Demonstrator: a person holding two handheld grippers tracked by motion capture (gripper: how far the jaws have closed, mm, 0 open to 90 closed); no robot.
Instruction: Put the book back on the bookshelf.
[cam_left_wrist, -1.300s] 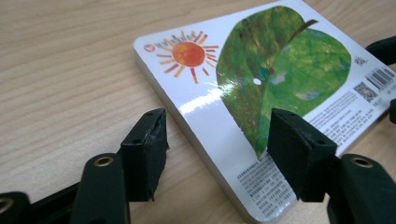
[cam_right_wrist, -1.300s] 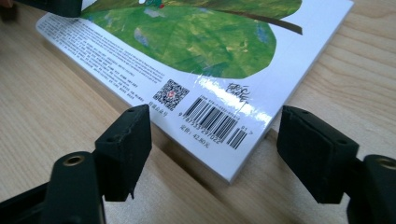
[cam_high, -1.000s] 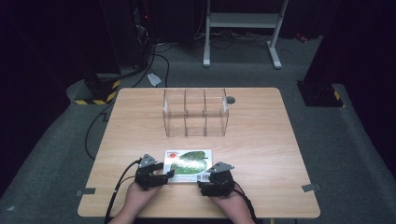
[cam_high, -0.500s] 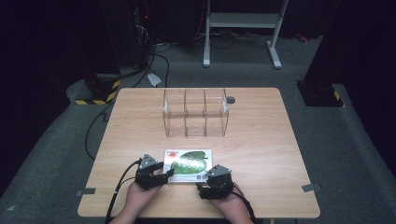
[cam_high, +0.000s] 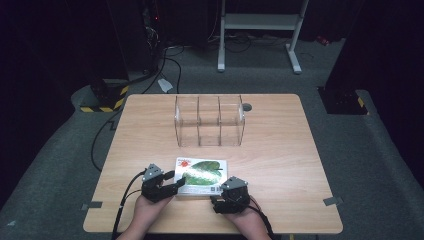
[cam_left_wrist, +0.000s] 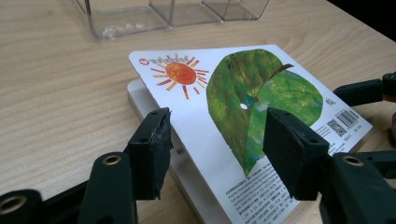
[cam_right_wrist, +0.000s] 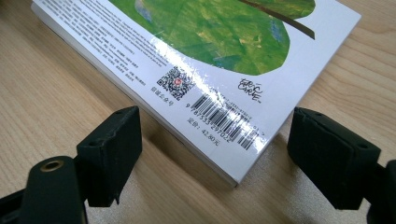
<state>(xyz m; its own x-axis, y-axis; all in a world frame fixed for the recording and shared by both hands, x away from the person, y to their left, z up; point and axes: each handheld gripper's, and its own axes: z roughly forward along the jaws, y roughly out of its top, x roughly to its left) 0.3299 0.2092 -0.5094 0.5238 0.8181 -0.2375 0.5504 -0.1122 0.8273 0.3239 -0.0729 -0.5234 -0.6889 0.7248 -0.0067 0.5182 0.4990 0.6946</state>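
A white board book (cam_high: 200, 175) with a green leaf and an orange sun lies flat near the table's front edge. My left gripper (cam_high: 172, 181) is at its near left corner. In the left gripper view the book (cam_left_wrist: 233, 93) has its cover lifted slightly off the pages. The left gripper (cam_left_wrist: 217, 135) has just been closing, with that corner between its jaws: one jaw is at the cover's edge, the other over the leaf, and a wide gap remains. My right gripper (cam_high: 220, 195) is at the near right corner. The right gripper (cam_right_wrist: 215, 144) has just been opening, and its jaws straddle the barcode corner of the book (cam_right_wrist: 210, 46) without touching it.
A clear plastic organizer (cam_high: 210, 122) with three compartments stands at the middle back of the wooden table (cam_high: 280, 150), and its front edge shows as the organizer (cam_left_wrist: 163, 14) beyond the book. A small dark disc (cam_high: 247, 106) lies beside it. Cables trail off the table's left side.
The left gripper's jaws have drawn closer together around the book's near left corner. Both hands stay about where they were, and the book has not shifted.
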